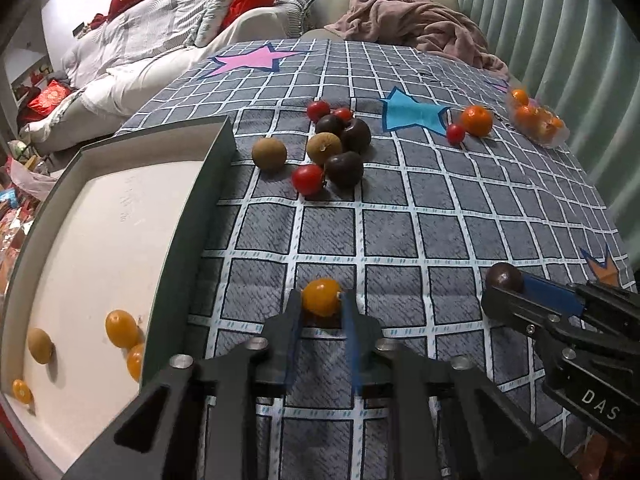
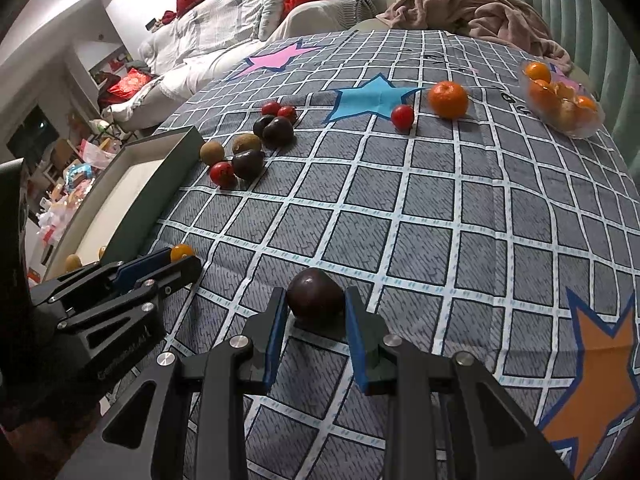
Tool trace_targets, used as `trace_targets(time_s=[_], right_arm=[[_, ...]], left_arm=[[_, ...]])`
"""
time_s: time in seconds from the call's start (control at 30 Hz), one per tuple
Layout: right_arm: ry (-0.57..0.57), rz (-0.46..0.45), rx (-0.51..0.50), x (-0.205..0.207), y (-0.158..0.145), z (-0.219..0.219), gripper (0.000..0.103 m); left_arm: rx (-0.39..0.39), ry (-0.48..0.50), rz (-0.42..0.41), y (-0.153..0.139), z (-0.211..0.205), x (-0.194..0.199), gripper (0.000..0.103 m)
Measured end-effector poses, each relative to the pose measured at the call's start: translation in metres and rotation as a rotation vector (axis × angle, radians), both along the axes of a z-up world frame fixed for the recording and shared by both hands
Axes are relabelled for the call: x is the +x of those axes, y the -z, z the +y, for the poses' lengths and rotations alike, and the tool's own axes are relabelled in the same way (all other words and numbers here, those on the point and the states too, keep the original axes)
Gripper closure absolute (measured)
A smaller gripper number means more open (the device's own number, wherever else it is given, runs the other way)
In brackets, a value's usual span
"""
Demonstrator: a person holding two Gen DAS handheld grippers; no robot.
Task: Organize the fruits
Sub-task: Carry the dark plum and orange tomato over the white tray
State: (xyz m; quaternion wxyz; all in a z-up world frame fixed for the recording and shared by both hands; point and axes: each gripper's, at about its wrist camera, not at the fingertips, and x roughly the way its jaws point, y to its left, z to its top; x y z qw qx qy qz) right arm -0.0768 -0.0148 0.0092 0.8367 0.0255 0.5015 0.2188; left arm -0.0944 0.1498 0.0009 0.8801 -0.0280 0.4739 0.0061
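My left gripper (image 1: 320, 300) is shut on a small yellow-orange fruit (image 1: 320, 295), low over the checked cloth beside the green-walled tray (image 1: 208, 184). The tray's white floor holds two yellow fruits (image 1: 120, 328), a brown one (image 1: 40, 346) and a small orange one (image 1: 21, 391). My right gripper (image 2: 316, 300) is shut on a dark purple fruit (image 2: 316, 294) resting on the cloth, to the right of the left gripper (image 2: 182, 258). A loose pile of dark, brown and red fruits (image 1: 328, 148) lies past the tray's far corner.
A tangerine (image 2: 448, 100) and a cherry tomato (image 2: 402, 117) lie by the blue star. A clear plastic container (image 2: 568, 104) of tangerines sits at the far right edge. A pink blanket (image 2: 480, 8) and a sofa lie beyond the cloth.
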Motion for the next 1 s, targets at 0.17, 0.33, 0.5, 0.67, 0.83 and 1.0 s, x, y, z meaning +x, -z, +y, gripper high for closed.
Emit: trace_targets(time_s=[0.17,0.33,0.5,0.67,0.83,1.0], right_arm=[[0.006,0.002,0.008,-0.001,-0.002,-0.003,0.072],[0.001,-0.004,0.007,-0.001,-0.007,-0.001,0.072],[-0.011,-0.013,0.011,-0.003,-0.016,0.008,0.072],[-0.037,-0.026,0.008,-0.007,-0.027,0.023,0.072],[-0.082,-0.043,0.003,-0.012,-0.038,0.049,0.072],[-0.143,-0.054,-0.009,-0.016,-0.045,0.083,0.072]], left_arm=[[-0.033,-0.007,-0.002,-0.005,0.003,-0.002,0.084],[-0.048,-0.006,-0.017,-0.016,0.006,-0.006,0.084],[-0.053,-0.012,-0.033,-0.026,0.015,-0.013,0.084],[-0.050,-0.039,-0.056,-0.038,0.036,-0.023,0.084],[-0.040,-0.083,-0.071,-0.044,0.063,-0.033,0.084],[-0.040,-0.145,-0.079,-0.044,0.095,-0.040,0.084]])
